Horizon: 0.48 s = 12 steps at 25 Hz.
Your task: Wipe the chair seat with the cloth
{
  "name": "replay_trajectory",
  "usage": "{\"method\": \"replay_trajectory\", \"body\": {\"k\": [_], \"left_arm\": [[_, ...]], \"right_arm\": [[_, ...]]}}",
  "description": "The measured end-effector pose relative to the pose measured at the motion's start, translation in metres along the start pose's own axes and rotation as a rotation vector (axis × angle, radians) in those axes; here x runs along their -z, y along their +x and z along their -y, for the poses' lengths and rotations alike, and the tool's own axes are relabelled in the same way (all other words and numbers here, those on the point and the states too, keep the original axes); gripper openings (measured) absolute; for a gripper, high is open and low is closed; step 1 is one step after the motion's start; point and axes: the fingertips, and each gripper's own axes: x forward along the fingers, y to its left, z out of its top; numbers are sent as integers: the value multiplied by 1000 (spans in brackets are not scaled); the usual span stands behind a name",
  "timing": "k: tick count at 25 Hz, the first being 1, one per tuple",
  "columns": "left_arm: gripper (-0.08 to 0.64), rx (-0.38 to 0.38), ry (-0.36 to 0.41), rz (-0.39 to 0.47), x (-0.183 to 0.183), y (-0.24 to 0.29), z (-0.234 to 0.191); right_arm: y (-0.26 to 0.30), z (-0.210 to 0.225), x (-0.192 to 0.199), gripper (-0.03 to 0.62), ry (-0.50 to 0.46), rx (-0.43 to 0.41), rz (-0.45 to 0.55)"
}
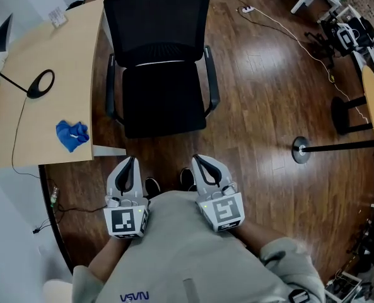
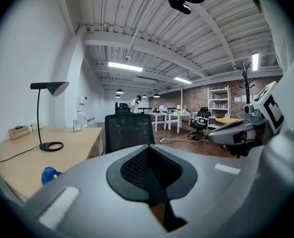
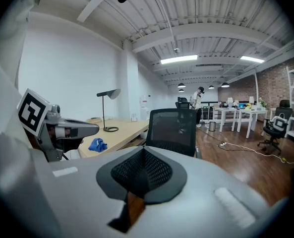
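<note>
Your left gripper and right gripper are both closed tight w/ nothing between the jaws, side by side near the front edge of the chair seat. The cloth, blue, lies crumpled on the desk left of the chair seat, apart from both grippers.
</note>
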Motion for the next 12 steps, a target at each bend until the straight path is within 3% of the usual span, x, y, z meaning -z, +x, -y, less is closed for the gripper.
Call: {"method": "replay_trajectory", "body": {"k": [6, 12], "left_arm": [[5, 82, 17, -22, 6, -8, 7], [5, 76, 7, -34, 11, -14, 0]], "right_arm": [[-6, -8, 4, 0, 37, 40, -4], [0, -22, 5, 0, 23, 27, -13]]}}
